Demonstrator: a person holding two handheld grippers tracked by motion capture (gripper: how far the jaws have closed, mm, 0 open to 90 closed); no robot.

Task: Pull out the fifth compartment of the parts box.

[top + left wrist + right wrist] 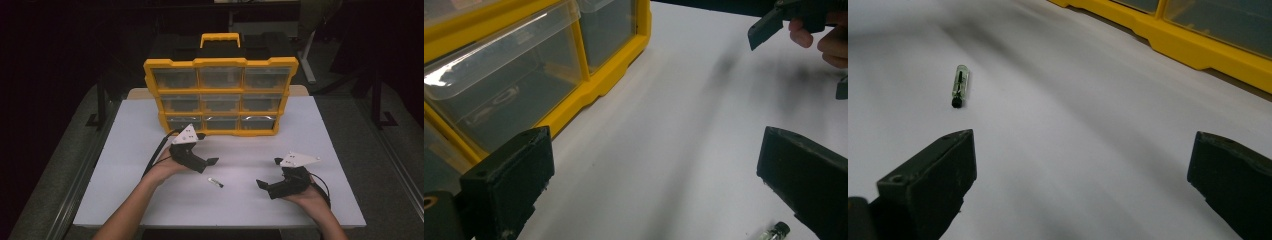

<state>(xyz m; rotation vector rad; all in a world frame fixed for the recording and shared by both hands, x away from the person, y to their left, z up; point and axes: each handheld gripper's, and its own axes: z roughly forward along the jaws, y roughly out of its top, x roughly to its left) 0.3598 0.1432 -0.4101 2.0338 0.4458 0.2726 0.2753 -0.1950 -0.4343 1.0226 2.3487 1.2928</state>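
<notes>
A small clear vial with a black cap lies on the white table between my two grippers. My left gripper sits just up and left of it, open, with nothing between its jaws. My right gripper rests to the right of the vial, also open and holding nothing. In the left gripper view the vial peeks in at the bottom edge by the right jaw. The right gripper view has the vial lying ahead on the left, well beyond the jaws.
A yellow organizer case with clear drawers and a handle stands upright at the back of the table. Its lower drawers are close to the left gripper, and its base runs across the upper right. Dark floor surrounds the table.
</notes>
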